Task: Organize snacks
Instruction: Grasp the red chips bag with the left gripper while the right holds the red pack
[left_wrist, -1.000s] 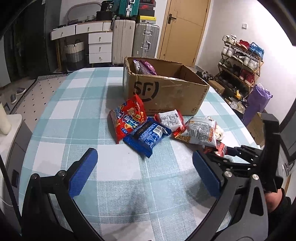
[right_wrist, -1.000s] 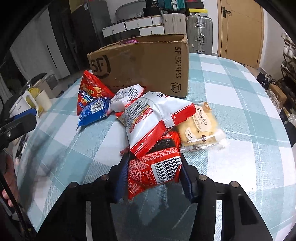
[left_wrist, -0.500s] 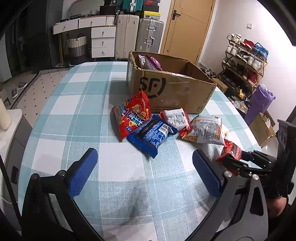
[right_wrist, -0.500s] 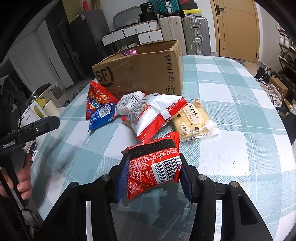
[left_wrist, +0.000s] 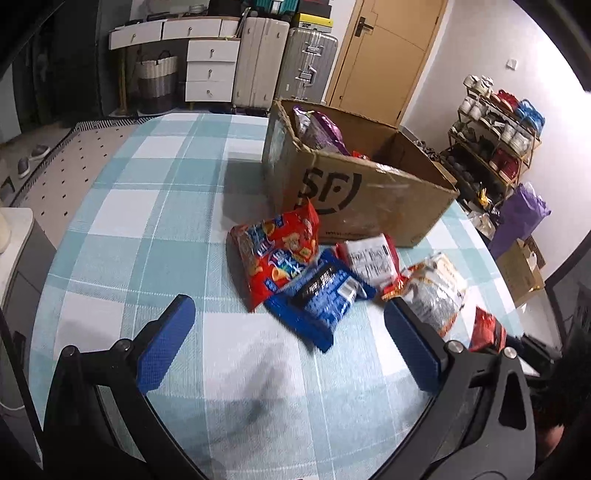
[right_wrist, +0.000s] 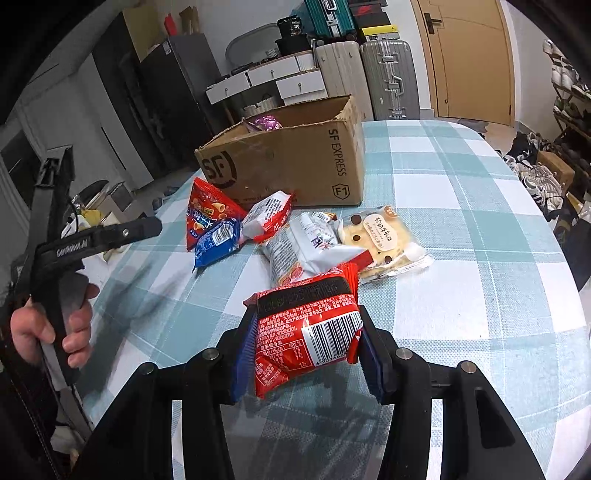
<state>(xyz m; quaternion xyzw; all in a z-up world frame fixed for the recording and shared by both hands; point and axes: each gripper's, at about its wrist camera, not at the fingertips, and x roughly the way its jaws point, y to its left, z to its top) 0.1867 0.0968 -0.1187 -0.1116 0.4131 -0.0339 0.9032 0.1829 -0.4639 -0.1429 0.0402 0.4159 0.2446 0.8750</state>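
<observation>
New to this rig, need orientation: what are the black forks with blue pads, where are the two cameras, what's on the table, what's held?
No robot: a person holds one two-finger tool per hand, each with a fisheye camera looking along its fingers. The left tool is open and empty. The right tool is shut on a red packet. On the checked tablecloth a cardboard box already holds some snacks; in front lie a red chip bag, a blue packet and a pale biscuit pack.
</observation>
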